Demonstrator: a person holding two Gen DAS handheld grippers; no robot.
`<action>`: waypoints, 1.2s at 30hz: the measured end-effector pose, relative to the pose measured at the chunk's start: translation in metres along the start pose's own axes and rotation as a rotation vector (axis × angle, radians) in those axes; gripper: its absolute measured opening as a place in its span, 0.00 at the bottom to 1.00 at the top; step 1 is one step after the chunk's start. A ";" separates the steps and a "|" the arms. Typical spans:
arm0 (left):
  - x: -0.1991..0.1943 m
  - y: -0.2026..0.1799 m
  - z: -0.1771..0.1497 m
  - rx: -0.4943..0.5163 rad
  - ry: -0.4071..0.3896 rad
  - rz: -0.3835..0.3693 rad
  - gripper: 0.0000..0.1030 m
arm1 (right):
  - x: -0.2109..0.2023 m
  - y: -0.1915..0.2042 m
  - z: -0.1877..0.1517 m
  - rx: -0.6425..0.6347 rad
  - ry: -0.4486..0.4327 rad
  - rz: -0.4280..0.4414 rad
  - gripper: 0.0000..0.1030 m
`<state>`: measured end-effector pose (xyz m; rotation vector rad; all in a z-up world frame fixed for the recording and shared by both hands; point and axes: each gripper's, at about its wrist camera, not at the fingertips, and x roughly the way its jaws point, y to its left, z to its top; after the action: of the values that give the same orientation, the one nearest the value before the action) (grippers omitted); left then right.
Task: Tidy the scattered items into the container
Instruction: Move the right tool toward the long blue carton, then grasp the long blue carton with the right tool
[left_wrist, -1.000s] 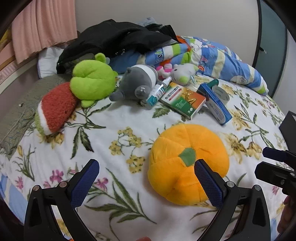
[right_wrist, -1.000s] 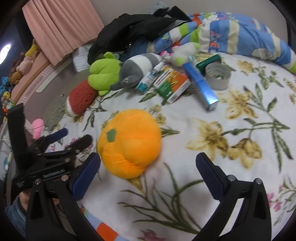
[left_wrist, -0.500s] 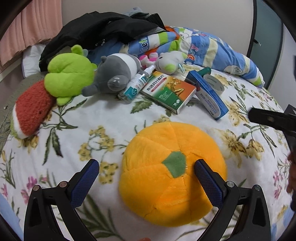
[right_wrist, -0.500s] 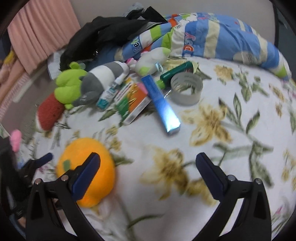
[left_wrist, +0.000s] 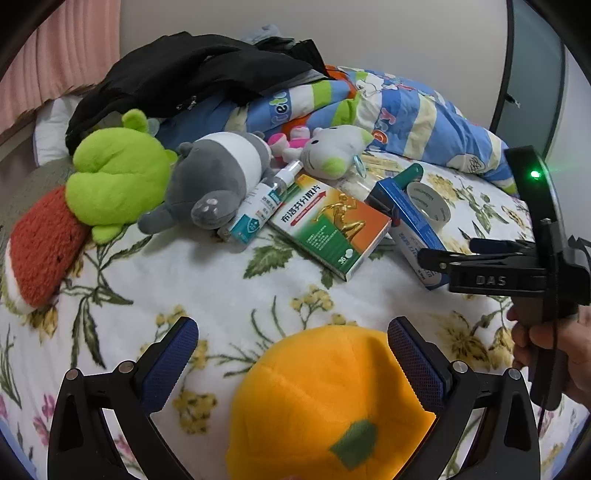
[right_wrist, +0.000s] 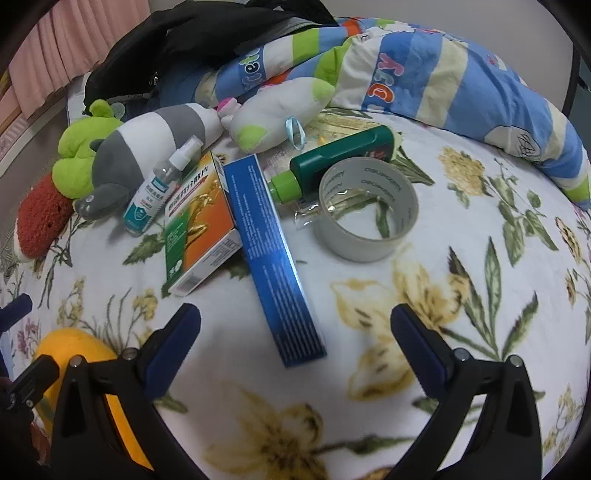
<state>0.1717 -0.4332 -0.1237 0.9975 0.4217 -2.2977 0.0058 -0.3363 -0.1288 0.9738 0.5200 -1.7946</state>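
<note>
On a floral blanket (left_wrist: 207, 280) lies an orange pumpkin plush (left_wrist: 332, 402), directly under my open left gripper (left_wrist: 291, 343) and partly between its fingers. Further back are a green-and-orange medicine box (left_wrist: 332, 229), a spray bottle (left_wrist: 266, 203), a long blue box (right_wrist: 273, 258), a roll of tape (right_wrist: 365, 210) and a green bottle (right_wrist: 332, 162). My right gripper (right_wrist: 295, 325) is open, with the near end of the blue box between its fingers. No container shows in either view.
Plush toys line the back: green (left_wrist: 114, 181), grey-and-white (left_wrist: 218, 177), white with green (left_wrist: 336, 151) and red (left_wrist: 40, 243). A striped quilt (right_wrist: 461, 74) and black clothing (left_wrist: 192, 74) are piled behind. A hand (left_wrist: 554, 350) holds the right gripper (left_wrist: 447, 253).
The left gripper has moved forward and down over the pumpkin plush. The right gripper has swung away from the pumpkin and closed in on the blue box and tape.
</note>
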 end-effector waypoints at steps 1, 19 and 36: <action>0.002 -0.002 0.000 0.005 0.000 0.001 0.99 | 0.003 0.000 0.001 -0.002 -0.002 0.001 0.99; 0.019 -0.005 0.020 0.009 -0.019 -0.035 0.99 | 0.041 -0.001 0.009 -0.030 0.058 0.073 0.31; 0.037 0.009 0.048 0.045 -0.006 -0.084 0.99 | 0.026 -0.002 0.006 -0.012 0.009 0.123 0.27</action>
<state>0.1310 -0.4786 -0.1196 1.0118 0.4184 -2.3941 -0.0033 -0.3545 -0.1461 0.9847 0.4657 -1.6762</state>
